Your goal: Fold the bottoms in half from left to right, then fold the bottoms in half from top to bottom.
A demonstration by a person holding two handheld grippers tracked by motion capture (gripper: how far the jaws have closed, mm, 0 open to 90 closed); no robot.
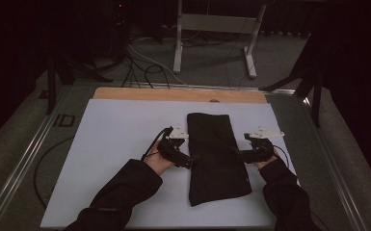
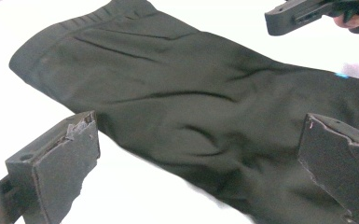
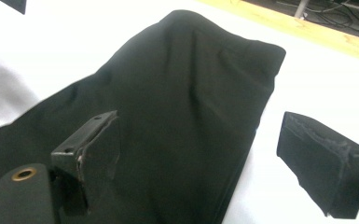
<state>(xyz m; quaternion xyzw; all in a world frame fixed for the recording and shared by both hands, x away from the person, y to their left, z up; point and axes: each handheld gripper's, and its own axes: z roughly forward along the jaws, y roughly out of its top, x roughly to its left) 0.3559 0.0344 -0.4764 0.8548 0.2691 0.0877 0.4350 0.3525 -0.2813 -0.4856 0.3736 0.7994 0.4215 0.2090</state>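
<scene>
Your left tongs [image 1: 189, 160] stood released at the left edge of the folded black cloth [image 1: 217, 156], jaws wide with nothing pinched between them; in the left gripper view the fabric lay flat beneath and beyond the two black jaws. To do the next fold well, I judged that you needed to bring both tongs in low at matching points on opposite edges, catch every layer rather than the top one alone, and lift evenly so the stack did not skew. The cloth itself lay on the white table [image 1: 115, 139], roughly in the middle, as a long dark rectangle running away from you, its near end slightly wider and a little crooked. Soft creases crossed its surface [image 2: 177, 102], and a stitched band showed at one end. Your right tongs [image 1: 236, 153] were likewise released, spread just over the right edge of the cloth, gripping nothing.
</scene>
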